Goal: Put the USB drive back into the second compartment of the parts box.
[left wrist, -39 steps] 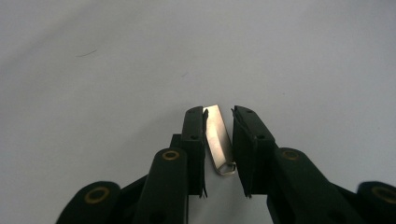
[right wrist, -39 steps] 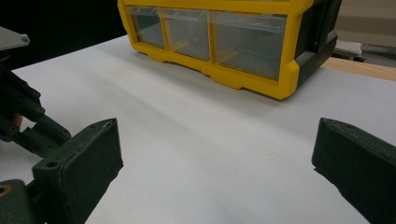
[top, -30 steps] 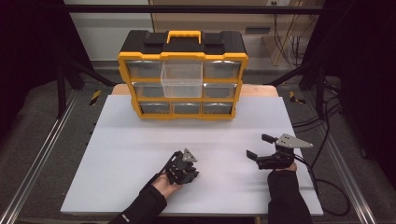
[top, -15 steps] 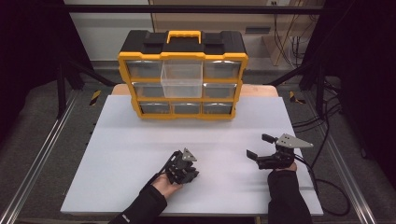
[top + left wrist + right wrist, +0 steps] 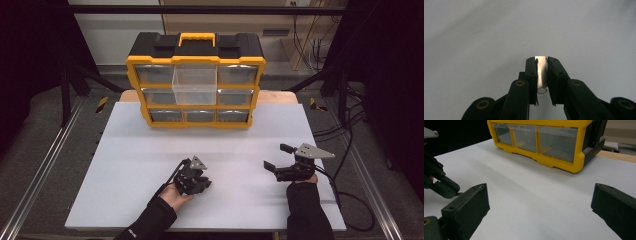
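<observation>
My left gripper [image 5: 541,59] is shut on a small shiny metal piece [image 5: 541,71] with a hex-shaped end; its pads press it from both sides just above the white table. In the high view the left gripper [image 5: 199,184] points down at the table's front middle, held by a hand. It also shows at the left edge of the right gripper view, as the left gripper [image 5: 441,185]. My right gripper [image 5: 274,157] lies at the front right with its jaws wide open and nothing between them; in its own view the right gripper [image 5: 539,192] faces bare table.
A yellow and black drawer organizer [image 5: 195,55] stands at the table's back middle, with one clear drawer [image 5: 195,86] pulled out. Its lower drawers [image 5: 549,141] show ahead of the right gripper. The white table top [image 5: 125,160] spreads between the organizer and both grippers. Cables [image 5: 345,200] trail off the right edge.
</observation>
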Motion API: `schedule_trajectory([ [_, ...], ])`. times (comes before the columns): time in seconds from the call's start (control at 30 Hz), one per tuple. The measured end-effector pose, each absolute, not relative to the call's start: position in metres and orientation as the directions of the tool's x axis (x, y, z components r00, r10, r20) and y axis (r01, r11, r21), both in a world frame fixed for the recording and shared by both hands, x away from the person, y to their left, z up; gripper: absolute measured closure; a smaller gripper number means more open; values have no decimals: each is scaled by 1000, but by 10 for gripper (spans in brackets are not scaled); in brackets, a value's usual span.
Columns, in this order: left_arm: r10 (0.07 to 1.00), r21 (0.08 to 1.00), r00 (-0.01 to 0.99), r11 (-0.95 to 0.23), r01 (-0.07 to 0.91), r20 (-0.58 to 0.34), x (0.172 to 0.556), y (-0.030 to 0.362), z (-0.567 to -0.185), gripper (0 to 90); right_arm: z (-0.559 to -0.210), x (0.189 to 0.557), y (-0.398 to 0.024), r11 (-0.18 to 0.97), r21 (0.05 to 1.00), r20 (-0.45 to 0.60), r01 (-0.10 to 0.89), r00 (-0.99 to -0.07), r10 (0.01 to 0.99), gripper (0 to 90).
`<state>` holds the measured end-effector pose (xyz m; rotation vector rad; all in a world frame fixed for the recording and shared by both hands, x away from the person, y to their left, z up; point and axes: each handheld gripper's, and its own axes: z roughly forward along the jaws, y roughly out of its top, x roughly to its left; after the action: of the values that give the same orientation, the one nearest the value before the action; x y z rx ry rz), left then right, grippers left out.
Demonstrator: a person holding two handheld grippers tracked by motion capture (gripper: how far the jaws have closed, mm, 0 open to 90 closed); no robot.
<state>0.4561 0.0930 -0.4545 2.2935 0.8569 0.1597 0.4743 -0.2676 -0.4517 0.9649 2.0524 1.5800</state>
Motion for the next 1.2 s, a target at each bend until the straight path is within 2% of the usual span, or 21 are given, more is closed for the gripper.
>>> schedule_trajectory([
  [1.2, 624, 679, 773, -520, 519, -113, 460, 122, -422, 790, -452, 474, -268, 134, 946, 114, 294, -694, 711, 20],
])
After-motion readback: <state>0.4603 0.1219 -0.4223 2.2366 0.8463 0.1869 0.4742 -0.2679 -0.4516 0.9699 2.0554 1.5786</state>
